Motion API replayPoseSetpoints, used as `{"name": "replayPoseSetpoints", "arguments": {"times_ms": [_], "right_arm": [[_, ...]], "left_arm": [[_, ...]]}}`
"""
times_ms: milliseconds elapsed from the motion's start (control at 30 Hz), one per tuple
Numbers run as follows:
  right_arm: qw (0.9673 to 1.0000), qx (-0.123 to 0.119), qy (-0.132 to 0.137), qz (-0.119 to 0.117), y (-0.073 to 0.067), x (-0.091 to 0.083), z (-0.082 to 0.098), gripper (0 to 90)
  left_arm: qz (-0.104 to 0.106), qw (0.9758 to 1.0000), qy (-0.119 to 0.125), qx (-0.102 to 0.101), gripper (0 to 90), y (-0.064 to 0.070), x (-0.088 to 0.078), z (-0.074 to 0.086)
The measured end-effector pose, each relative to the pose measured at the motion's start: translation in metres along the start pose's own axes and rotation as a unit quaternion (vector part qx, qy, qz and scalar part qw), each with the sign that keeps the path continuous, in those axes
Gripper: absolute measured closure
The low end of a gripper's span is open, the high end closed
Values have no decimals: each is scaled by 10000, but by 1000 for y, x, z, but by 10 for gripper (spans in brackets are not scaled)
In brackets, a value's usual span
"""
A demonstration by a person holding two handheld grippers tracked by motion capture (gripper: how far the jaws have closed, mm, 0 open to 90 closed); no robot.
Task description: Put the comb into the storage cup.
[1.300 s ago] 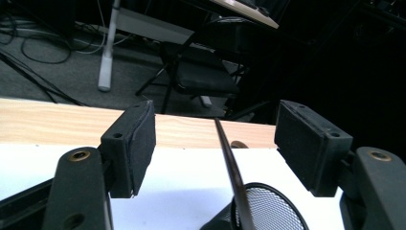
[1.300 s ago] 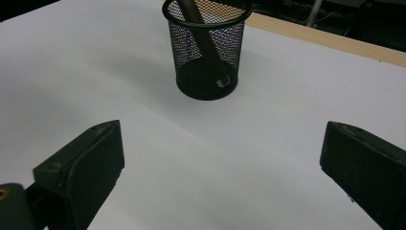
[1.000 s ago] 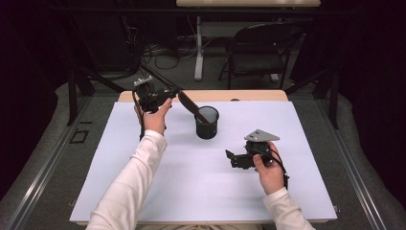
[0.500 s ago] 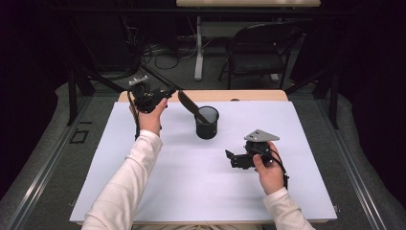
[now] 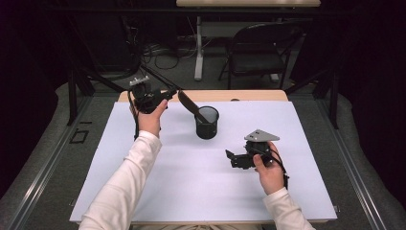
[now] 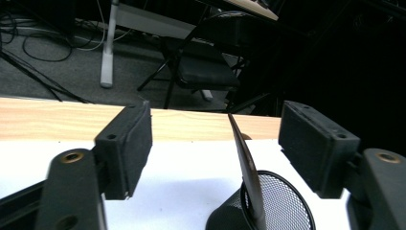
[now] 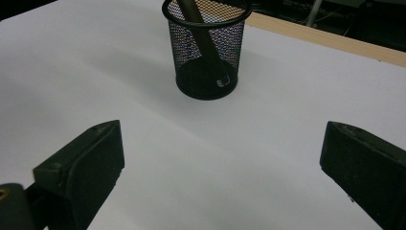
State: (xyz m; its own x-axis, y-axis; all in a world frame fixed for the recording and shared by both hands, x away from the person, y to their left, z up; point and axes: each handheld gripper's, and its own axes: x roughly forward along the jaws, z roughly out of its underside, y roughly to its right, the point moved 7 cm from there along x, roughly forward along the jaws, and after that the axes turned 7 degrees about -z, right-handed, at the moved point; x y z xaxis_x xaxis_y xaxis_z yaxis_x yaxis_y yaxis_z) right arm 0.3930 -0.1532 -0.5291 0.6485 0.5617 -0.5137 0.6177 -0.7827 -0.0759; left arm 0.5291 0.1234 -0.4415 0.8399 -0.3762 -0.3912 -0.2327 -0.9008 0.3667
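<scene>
A black mesh cup [image 5: 207, 123] stands on the white table sheet [image 5: 143, 191], with a flat black utensil [image 5: 189, 102] leaning up and left out of it. My left gripper [image 5: 168, 93] is held at the utensil's upper end. In the left gripper view the utensil's thin blade [image 6: 245, 160] rises from the cup [image 6: 282, 203] in the gap of my left gripper [image 6: 218, 143], touching neither pad. Those jaws have just been opening. My right gripper [image 5: 231, 158] is low over the sheet, open and empty, pointing left. The right gripper [image 7: 225, 167] sees the cup [image 7: 207, 52] ahead.
The table's bare wooden back edge [image 5: 249, 95] runs behind the sheet. A black folding chair [image 5: 261, 52] and a table leg [image 5: 197, 48] with cables stand on the floor beyond. The sheet's front and right parts hold only my forearms.
The left gripper has shifted only very slightly at the utensil's top end. The utensil, the cup and the right gripper stand as before.
</scene>
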Motion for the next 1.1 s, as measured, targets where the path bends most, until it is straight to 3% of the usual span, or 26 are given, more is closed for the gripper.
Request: {"name": "replayPoseSetpoints", "arguments": {"times_ms": [267, 667, 867, 1100], "right_arm": [[10000, 14, 0, -6, 0, 0, 0, 11], [10000, 10, 1, -3, 0, 0, 0, 12], [10000, 11, 1, -6, 0, 0, 0, 11], [10000, 22, -3, -1, 0, 0, 0, 12]], "left_arm": [[35, 9998, -131, 118, 221, 4, -5, 2], [479, 9977, -326, 353, 158, 14, -18, 4], [707, 9939, -423, 730, 157, 20, -27, 8], [949, 9897, -399, 999, 156, 28, -38, 11]]}}
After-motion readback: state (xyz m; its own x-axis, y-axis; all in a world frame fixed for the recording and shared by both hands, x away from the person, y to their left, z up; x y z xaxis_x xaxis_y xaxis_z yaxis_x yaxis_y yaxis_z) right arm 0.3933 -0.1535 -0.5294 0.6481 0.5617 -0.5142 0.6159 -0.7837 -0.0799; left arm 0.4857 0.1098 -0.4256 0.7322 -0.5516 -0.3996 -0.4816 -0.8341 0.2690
